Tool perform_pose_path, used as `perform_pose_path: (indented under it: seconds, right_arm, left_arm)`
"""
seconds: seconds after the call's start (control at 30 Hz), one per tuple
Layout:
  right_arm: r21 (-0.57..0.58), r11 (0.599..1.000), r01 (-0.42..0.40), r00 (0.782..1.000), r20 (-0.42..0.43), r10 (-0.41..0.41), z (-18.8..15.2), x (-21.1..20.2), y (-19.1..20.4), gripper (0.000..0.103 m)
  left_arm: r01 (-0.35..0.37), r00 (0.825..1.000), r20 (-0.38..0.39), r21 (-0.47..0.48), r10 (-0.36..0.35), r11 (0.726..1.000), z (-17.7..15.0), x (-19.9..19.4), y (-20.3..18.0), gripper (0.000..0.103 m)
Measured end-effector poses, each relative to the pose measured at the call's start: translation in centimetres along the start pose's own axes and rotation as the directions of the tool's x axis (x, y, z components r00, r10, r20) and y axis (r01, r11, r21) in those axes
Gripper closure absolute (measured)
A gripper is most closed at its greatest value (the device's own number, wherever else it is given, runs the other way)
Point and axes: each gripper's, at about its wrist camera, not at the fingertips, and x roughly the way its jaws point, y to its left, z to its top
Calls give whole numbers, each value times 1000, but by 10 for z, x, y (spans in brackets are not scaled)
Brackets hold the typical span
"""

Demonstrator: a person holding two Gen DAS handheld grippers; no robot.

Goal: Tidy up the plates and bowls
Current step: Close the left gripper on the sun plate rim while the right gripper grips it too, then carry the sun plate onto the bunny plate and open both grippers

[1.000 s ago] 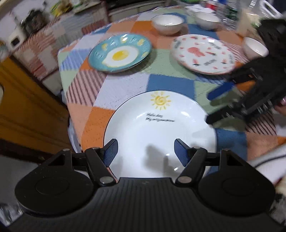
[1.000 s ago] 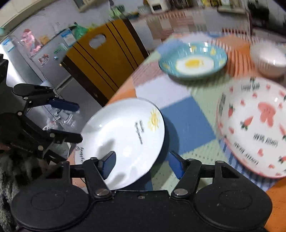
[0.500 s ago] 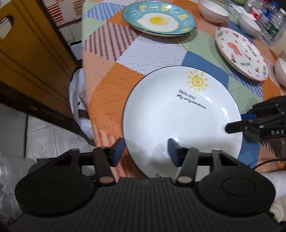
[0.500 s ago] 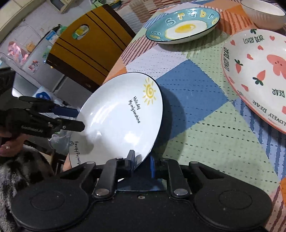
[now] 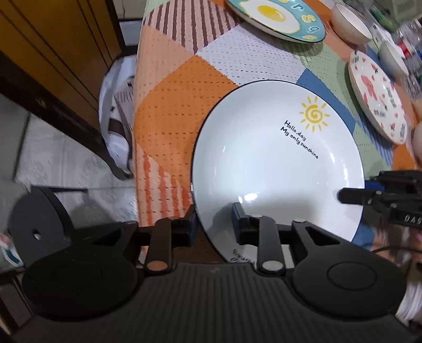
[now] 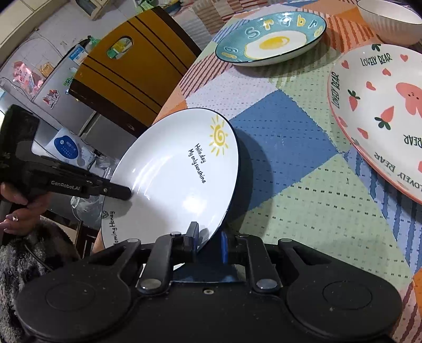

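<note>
Two grippers on one plate: across the patchwork tablecloth point(image 6: 303, 200), my white sun plate point(image 5: 277, 158) tilts up off the table's near edge, far rim low. Beyond it sit the pink bear plate point(image 6: 382, 110), the blue egg plate point(image 6: 271, 39) and a white bowl point(image 6: 390, 21). My left gripper point(image 5: 213, 221) pinches the plate's near rim, one finger over, one under. My right gripper point(image 6: 208, 245) clamps the rim's opposite side.
</note>
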Motion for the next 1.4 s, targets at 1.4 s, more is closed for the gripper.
perform_pose_path:
  seconds: [1.4]
  right_arm:
    - [18,989,147,950,275,-146,29,-153,-94,78]
  left_arm:
    - [126,963,224,111,-148,986,102,-36,-171,76]
